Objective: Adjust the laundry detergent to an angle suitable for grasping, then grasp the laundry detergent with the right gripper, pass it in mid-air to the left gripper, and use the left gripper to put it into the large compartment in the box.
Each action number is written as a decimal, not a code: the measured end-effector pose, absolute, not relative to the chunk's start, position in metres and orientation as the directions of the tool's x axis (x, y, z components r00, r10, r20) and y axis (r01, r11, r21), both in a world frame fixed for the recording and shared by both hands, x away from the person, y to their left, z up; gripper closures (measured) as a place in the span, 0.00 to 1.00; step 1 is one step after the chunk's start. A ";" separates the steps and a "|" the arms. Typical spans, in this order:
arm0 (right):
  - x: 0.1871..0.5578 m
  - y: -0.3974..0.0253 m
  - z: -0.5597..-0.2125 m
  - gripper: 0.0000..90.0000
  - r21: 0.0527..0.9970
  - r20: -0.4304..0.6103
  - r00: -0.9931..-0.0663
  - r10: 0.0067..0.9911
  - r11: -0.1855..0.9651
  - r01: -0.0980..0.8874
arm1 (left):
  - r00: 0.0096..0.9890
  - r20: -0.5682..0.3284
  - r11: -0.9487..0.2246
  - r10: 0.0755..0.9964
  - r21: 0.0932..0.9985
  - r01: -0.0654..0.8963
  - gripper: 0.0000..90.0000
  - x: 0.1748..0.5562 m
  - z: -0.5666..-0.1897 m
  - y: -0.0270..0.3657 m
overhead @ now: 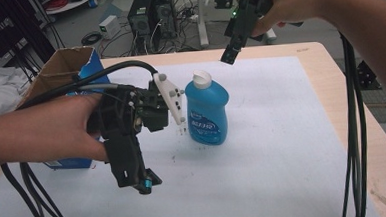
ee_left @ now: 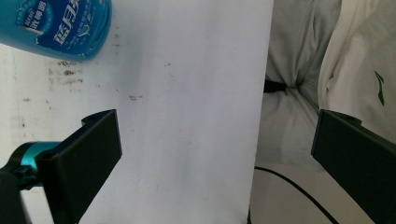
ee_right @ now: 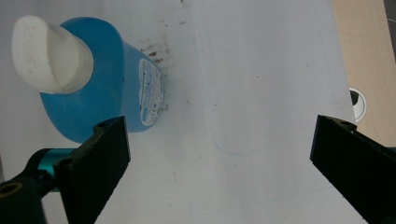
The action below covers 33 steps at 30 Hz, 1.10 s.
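Blue bottle [overhead: 208, 110] with its white cap [overhead: 202, 79] stands upright near the middle of the white sheet [overhead: 283, 149] on the counter [overhead: 323, 61], with a cardboard box [overhead: 61, 68] at its nine o'clock. Going left to right in the high view, the left hand-held gripper [overhead: 137, 179] hangs low at the bottle's seven o'clock, apart from it, its jaws spread wide and empty. The right hand-held gripper [overhead: 229, 54] hovers in the air at the bottle's one o'clock, jaws likewise spread and holding nothing, with the bottle just beyond its left jaw in the right gripper view.
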State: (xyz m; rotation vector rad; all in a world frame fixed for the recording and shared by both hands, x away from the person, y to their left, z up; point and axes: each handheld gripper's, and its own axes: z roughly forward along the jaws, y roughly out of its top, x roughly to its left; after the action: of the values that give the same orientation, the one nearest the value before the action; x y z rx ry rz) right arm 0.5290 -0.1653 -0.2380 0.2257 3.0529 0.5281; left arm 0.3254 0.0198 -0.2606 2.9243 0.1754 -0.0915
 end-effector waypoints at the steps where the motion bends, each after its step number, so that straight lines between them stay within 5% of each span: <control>1: 0.529 -0.166 -0.238 0.04 0.340 -0.008 -0.989 0.151 0.930 0.139 | 0.991 -0.071 -0.971 0.113 0.205 0.125 0.02 0.326 -0.260 0.021; 16: 0.518 -0.177 -0.240 0.04 0.372 -0.008 -0.985 0.172 0.915 0.157 | 0.991 -0.069 -0.969 0.119 0.209 0.131 0.02 0.326 -0.259 0.022; 33: 0.464 -0.219 -0.268 0.04 0.548 0.040 -0.967 0.252 0.803 0.232 | 0.991 -0.074 -0.972 0.111 0.201 0.124 0.02 0.329 -0.262 0.033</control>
State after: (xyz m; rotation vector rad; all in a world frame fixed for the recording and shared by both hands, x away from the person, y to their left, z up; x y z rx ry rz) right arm 0.4637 -0.2192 -0.2678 0.3967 2.9497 0.8897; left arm 0.3294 0.0333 -0.2624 2.9281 0.1749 -0.0915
